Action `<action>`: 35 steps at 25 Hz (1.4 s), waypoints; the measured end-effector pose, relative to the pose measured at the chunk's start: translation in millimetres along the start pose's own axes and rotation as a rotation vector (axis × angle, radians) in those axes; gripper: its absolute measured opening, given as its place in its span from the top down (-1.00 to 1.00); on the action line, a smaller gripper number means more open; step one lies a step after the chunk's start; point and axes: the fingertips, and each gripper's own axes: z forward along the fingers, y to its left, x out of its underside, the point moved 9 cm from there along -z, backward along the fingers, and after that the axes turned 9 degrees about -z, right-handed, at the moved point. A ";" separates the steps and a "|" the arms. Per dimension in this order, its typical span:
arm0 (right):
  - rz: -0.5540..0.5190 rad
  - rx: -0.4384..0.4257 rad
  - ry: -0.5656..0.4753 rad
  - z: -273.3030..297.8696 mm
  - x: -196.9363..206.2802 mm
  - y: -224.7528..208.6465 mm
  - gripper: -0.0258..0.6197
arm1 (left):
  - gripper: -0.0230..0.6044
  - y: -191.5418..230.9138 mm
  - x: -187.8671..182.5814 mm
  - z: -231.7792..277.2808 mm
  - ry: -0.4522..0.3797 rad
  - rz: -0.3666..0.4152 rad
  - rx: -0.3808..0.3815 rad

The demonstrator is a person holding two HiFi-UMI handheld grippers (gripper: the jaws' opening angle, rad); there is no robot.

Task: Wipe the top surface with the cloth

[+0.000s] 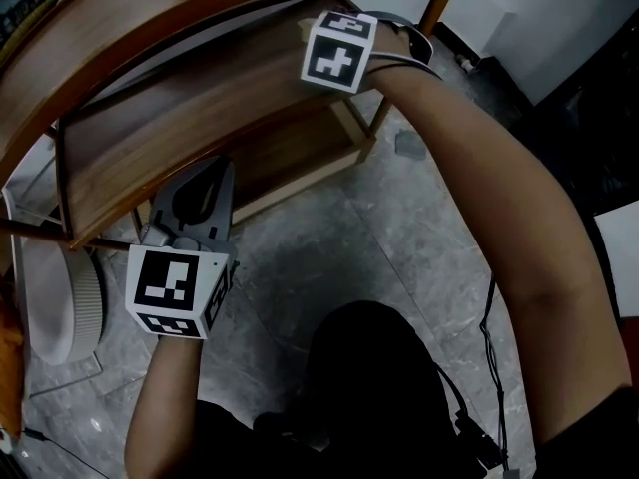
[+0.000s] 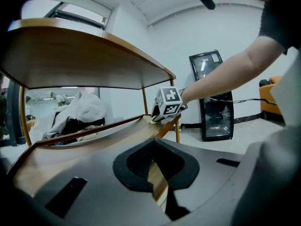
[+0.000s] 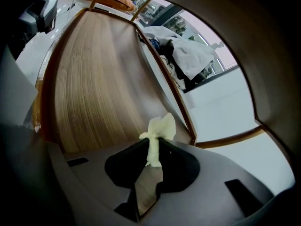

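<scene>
Cloth (image 3: pixel 160 126) is clamped in the right hand-held gripper (image 3: pixel 153 145), low centre of its view, on the lower shelf (image 3: pixel 94 79) under the top surface (image 1: pixel 120 18), presumably for dragging; left hand-held gripper (image 2: pixel 153 142), jaws together and empty, hovers at the shelf's edge.

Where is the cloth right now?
In the right gripper view, the pale cloth is pinched in the right claw, over the wooden shelf.
</scene>
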 end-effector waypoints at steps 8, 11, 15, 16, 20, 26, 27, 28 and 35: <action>-0.052 0.047 0.131 2.5 19.6 -5.4 0.71 | 0.89 3.2 -14.4 1.9 -0.024 0.025 -0.015; -0.090 0.065 0.177 2.5 18.4 -2.6 0.72 | 0.89 16.8 -28.4 1.1 -0.053 0.063 -0.033; -0.023 0.045 0.179 4.3 19.7 -4.9 0.72 | 0.89 53.8 -42.5 -9.1 -0.073 0.102 -0.086; 0.020 0.039 0.169 4.0 21.7 -6.9 0.72 | 0.89 66.1 -43.3 -12.1 -0.065 0.103 -0.102; -0.033 0.126 -0.033 -9.5 -28.3 -1.7 0.72 | 0.89 109.5 -46.2 -27.4 -0.025 0.114 -0.185; -0.207 0.092 -0.604 -43.8 -231.6 44.2 0.72 | 0.89 136.4 -35.8 -67.7 -0.004 0.145 -0.278; -0.217 0.078 -0.655 -47.1 -257.8 50.9 0.72 | 0.89 140.3 -31.6 -77.2 -0.002 0.137 -0.288; -0.232 0.064 -0.697 -49.4 -281.3 57.7 0.72 | 0.89 144.4 -27.8 -87.0 -0.001 0.126 -0.298; -0.443 0.037 -0.765 -38.4 -378.2 84.4 0.72 | 0.89 160.5 -18.4 -130.8 0.010 0.124 -0.341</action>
